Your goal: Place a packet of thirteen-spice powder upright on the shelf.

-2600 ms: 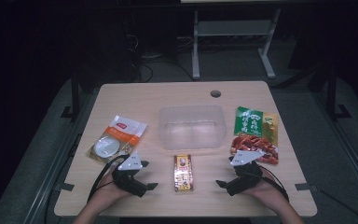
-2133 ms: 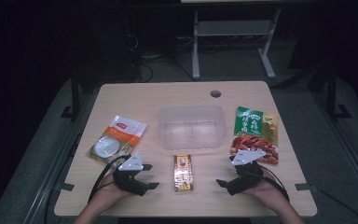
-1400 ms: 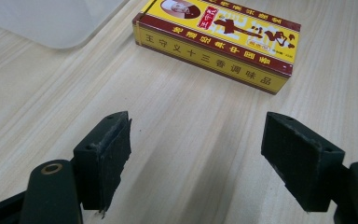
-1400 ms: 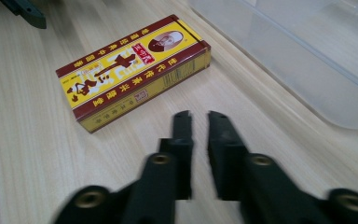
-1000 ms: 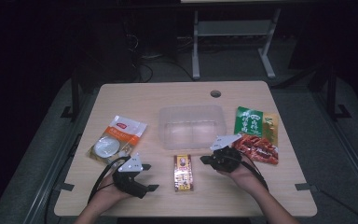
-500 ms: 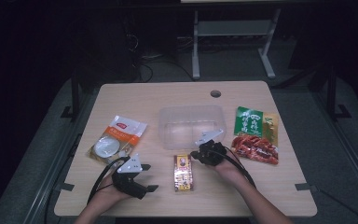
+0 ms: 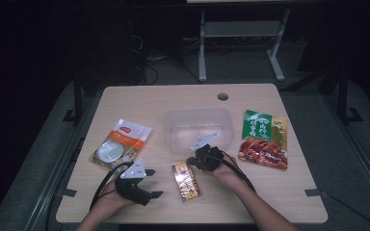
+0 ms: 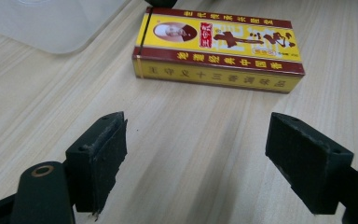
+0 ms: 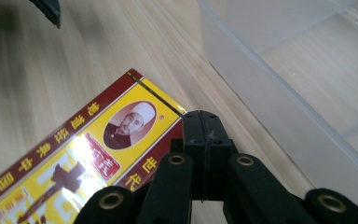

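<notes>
Having swung left from the snack packets, my right gripper (image 7: 196,161), jaws closed empty, meets the yellow-and-maroon cardboard box (image 7: 186,180); my left gripper (image 7: 147,192) waits open.

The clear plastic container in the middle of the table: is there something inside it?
The clear container looks empty; the wooden table shows through its bottom. The right tongs cover part of its near wall, hiding that bit.

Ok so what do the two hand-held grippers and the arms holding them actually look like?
Both are black. The left hand-held gripper and right hand-held gripper each carry a grey three-cornered plate on top and trail a black cable. Up close, the left's fingers are blocky matte pads, worn at the edges, on arms with brass-ringed holes. The forearms are bare, with no sleeves or gloves in view.
</notes>
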Available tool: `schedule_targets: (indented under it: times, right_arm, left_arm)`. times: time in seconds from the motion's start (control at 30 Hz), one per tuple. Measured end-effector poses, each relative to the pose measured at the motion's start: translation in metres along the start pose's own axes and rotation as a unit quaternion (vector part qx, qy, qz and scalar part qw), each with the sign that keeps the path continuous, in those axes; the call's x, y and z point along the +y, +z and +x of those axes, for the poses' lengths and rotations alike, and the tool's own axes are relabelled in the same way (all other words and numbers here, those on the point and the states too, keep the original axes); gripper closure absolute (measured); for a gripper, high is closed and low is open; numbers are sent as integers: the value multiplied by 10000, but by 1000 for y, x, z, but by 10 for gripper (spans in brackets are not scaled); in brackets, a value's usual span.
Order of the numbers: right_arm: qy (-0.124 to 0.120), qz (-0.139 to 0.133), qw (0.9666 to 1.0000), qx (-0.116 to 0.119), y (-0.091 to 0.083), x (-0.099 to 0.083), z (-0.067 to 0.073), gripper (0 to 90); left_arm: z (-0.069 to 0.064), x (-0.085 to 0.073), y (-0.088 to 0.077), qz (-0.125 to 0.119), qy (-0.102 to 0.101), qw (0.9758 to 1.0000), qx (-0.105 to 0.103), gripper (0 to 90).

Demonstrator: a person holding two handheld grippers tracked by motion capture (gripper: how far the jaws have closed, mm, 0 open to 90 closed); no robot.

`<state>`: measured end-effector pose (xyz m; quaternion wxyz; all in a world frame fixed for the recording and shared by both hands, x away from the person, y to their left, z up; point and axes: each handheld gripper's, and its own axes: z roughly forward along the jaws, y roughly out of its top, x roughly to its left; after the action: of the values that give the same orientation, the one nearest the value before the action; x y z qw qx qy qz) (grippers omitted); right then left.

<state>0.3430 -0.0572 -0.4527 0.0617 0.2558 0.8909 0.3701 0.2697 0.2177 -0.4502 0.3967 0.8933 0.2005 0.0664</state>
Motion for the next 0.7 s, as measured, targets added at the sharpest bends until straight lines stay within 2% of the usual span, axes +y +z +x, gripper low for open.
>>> schedule_targets:
  times: [0.13, 0.3, 0.37, 0.4, 0.47, 0.57, 0.63, 0.7]
  right_arm:
    - [-15, -6, 9999, 132, 7, 8, 6, 898]
    - [-268, 30, 9991, 320, 20, 19, 17, 898]
    - [-521, -20, 9983, 263, 21, 21, 18, 898]
    - [-423, -43, 9986, 304, 17, 23, 22, 898]
    - [-417, -109, 9985, 331, 9, 23, 24, 898]
    - [-478, -196, 9977, 445, -8, 23, 38, 898]
    - [-634, -214, 9963, 537, -15, 20, 48, 898]
    - [-669, -192, 9956, 635, -20, 16, 58, 898]
  left_arm:
    - [0, 0, -1, -36, -3, 10000, 20, 200]
    - [1, 0, -3, -65, 1, 10000, 38, 199]
    - [1, -1, -3, -77, -14, 10000, 47, 199]
    - [1, -1, -4, -73, 14, 10000, 50, 198]
    - [2, -2, -6, -87, 12, 9999, 74, 199]
    - [5, -2, -7, -83, -13, 9999, 113, 199]
    - [7, -3, -7, -106, -102, 9998, 143, 199]
    - [8, -3, -7, -127, -134, 9997, 168, 199]
